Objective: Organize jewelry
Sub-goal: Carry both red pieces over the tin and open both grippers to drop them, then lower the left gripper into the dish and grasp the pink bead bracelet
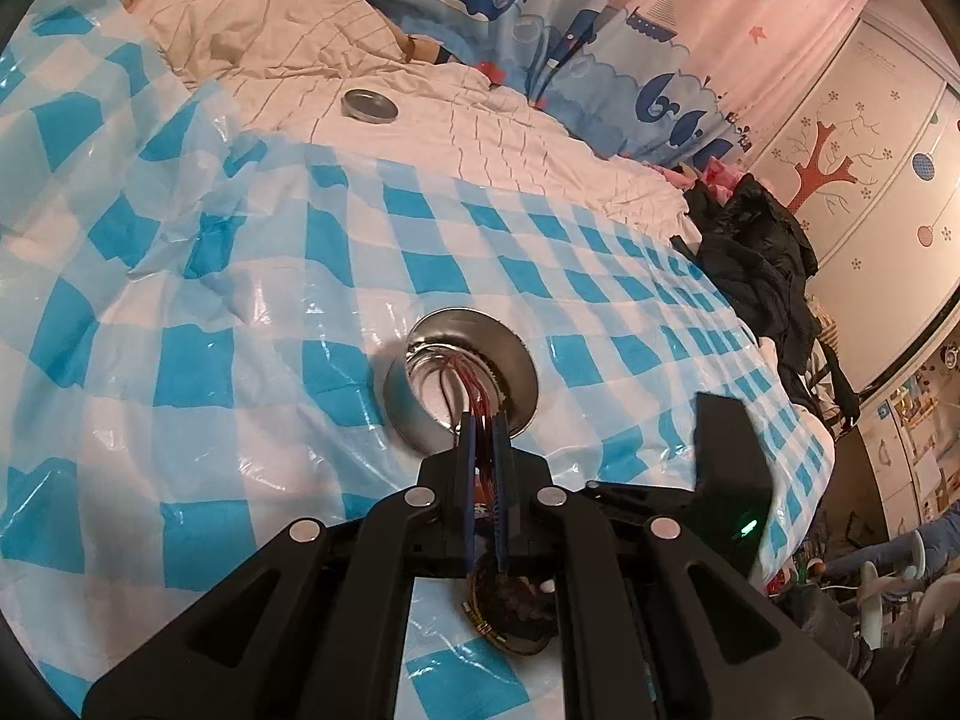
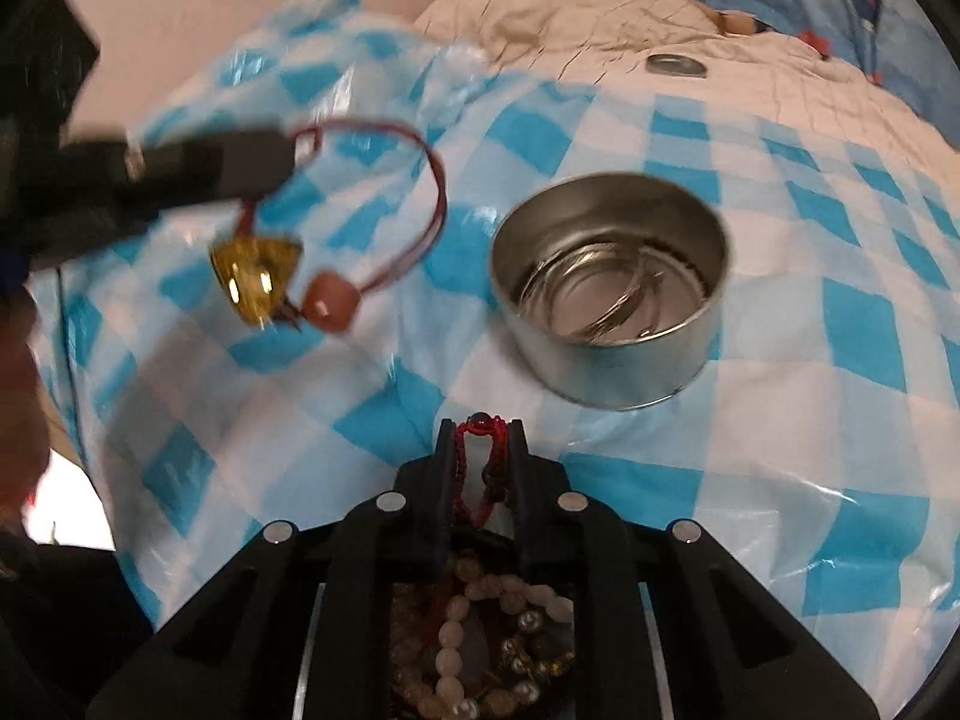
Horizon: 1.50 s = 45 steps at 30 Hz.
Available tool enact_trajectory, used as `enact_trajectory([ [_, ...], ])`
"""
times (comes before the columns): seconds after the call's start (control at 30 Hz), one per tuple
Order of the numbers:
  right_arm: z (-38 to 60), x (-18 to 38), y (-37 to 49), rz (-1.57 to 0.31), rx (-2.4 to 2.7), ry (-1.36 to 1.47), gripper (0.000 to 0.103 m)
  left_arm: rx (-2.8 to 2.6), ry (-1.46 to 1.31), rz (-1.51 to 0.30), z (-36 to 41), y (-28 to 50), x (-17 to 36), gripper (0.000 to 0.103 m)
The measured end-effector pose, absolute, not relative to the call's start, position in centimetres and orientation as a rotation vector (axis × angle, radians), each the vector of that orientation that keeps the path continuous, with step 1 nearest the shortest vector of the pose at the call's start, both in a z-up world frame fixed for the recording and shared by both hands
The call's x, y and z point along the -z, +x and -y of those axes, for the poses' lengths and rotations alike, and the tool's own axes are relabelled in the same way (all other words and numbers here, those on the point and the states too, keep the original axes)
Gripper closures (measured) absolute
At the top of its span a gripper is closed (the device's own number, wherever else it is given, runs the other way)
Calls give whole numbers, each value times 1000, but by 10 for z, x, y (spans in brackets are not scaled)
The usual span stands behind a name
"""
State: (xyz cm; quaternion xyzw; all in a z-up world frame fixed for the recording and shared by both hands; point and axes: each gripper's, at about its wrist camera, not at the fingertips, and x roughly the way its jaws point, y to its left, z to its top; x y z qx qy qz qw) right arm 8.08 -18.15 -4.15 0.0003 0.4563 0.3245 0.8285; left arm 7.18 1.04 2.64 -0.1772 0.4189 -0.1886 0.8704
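Observation:
A round metal tin (image 2: 609, 288) with silver bangles inside stands on the blue-checked plastic sheet (image 2: 780, 420); it also shows in the left wrist view (image 1: 462, 381). My left gripper (image 1: 486, 420) is shut on a red cord bracelet (image 2: 414, 204) with a gold charm (image 2: 255, 282) and a pink bead, held above the sheet left of the tin. My right gripper (image 2: 480, 426) is shut on a red braided bracelet (image 2: 474, 462). A dish of beaded bracelets (image 2: 480, 642) lies under the right gripper; it also shows under the left gripper (image 1: 510, 612).
A tin lid (image 1: 368, 103) lies on the cream bedding behind the sheet. Dark clothes (image 1: 756, 252) are heaped at the bed's right edge. A whale-print curtain (image 1: 540, 18) hangs behind.

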Motion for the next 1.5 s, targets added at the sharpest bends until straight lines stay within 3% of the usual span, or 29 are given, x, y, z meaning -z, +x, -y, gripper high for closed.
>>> enact_trajectory([
  [0.37,249,-4,98,-844,-671,344,86,431,-380,-869,14,91,-27,99],
  [0.57,249,-14,114,-809,-672,366,86,395,-436,-875,28,121,-17,99],
  [0.6,243,-18,122,-804,-672,345,86,363,-447,-897,28,130,-9,94],
  [0.7,222,-18,141,-812,-664,249,86,213,-462,-1007,22,148,17,64],
  [0.73,216,-14,145,-829,-662,218,86,176,-479,-1025,18,148,21,63],
  [0.77,208,-7,151,-859,-658,179,84,162,-500,-1030,13,148,23,61],
  [0.87,203,10,155,-899,-615,137,62,118,-480,-995,2,141,15,53],
  [1.1,249,-12,130,-836,-549,216,44,83,-360,-967,2,121,2,45],
  [1.27,282,-21,101,-832,-495,257,36,90,-267,-945,6,97,-9,39],
  [1.5,275,-28,78,-855,-527,209,32,79,-178,-945,8,70,-7,35],
])
